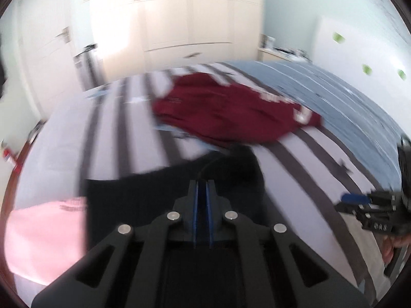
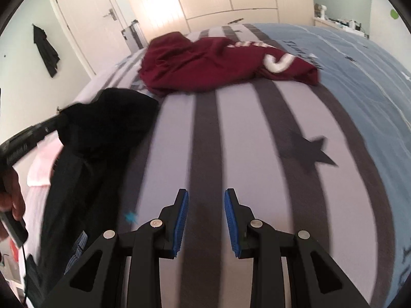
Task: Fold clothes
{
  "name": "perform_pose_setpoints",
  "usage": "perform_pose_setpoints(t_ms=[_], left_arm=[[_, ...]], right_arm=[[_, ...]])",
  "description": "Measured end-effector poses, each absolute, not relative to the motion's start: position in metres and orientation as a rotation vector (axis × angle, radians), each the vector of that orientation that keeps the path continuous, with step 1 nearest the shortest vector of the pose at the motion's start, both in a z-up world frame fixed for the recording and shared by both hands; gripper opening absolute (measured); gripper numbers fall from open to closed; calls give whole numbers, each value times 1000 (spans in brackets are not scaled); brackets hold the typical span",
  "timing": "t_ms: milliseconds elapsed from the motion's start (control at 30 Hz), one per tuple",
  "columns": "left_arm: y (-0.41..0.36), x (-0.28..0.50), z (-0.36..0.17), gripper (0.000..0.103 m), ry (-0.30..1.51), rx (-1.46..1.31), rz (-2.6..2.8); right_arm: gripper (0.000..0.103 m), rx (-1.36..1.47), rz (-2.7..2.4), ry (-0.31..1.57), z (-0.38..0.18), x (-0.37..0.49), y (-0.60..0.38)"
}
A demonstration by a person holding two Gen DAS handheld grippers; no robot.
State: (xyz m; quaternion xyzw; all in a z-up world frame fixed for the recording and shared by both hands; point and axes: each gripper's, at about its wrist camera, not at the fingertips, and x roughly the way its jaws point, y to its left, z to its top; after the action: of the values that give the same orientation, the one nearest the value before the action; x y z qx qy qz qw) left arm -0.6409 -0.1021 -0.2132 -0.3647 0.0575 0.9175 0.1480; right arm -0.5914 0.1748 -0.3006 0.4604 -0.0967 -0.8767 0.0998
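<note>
My left gripper [image 1: 202, 183] is shut on a black garment [image 1: 159, 192], holding a bunch of it above the bed; the cloth hangs down below the gripper. The right wrist view shows the same garment [image 2: 102, 133] draped from the left gripper at the left. My right gripper [image 2: 206, 195] is open and empty, low over the striped bedcover [image 2: 257, 154]; it also shows in the left wrist view [image 1: 359, 200] at the right edge. A maroon garment with white lettering [image 2: 221, 61] lies crumpled further up the bed, also in the left wrist view [image 1: 231, 107].
A pink folded item [image 1: 43, 233] lies at the bed's left edge beside the black garment. White wardrobes [image 1: 190, 18] and a door [image 2: 84, 18] stand beyond the bed. A dark garment hangs on the wall [image 2: 46, 51].
</note>
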Motion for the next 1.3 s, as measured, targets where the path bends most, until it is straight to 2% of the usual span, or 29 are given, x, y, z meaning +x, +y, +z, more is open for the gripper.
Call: perform_pose_setpoints(t_ms=[100,267,567,900,933,1033,1100,1300], left_arm=[[-149,-669,-211,4,116,-1116,2696],[-190,-697,-224,4,130,-1214,2698],[-222,-731,-226,3,63,-1299,2684],[-237,-753,-216,1,62,-1341,2652],[-237,-754,-215,1,73,-1342,2655],[-242,-756,-214,1,72,-1353,2662],[-246,-757,-214,1,65,-1363,2670],[-268,-762,-206,0,-52,-1319,2742]], right_arm=[[34,1339,-2554,-322,-298,-613,154],[34,1326,-2482,-398,-298,-664,116],[37,1398,-2408,-464,-310,-731,79],[36,1411,-2364,-479,-319,-761,61],[35,1408,-2362,-476,-319,-764,60],[9,1396,-2361,-462,-317,-772,56],[5,1370,-2393,-430,-307,-773,53],[4,1292,-2479,-344,-277,-774,46]])
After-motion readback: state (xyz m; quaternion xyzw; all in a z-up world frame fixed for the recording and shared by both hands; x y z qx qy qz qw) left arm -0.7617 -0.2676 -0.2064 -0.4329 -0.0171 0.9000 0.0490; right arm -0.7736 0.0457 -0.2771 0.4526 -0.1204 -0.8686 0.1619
